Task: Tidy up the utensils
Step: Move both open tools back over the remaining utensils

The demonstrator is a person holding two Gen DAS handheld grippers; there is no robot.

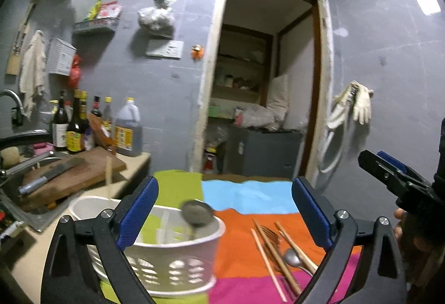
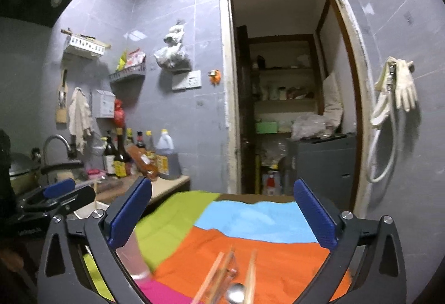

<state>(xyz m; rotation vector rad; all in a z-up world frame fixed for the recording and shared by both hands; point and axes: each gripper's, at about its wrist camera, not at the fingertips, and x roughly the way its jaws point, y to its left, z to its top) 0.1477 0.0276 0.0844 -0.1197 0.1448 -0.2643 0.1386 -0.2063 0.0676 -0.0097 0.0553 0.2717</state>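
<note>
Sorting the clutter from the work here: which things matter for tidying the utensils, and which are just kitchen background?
Job:
white utensil caddy
spoon in caddy
chopsticks
fork
loose spoon

Lying about:
cleaver
cutting board
sauce bottles
gloves

Spoon (image 1: 197,213) upright in white caddy (image 1: 178,256)

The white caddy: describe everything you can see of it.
The caddy is white plastic by its look, oval, with slotted lower walls and an inner divider. It stands upright on the green patch of the cloth, beside the counter. A spoon stands in it, bowl up. Between the left gripper's open fingers in the picture; no contact shows.
</note>
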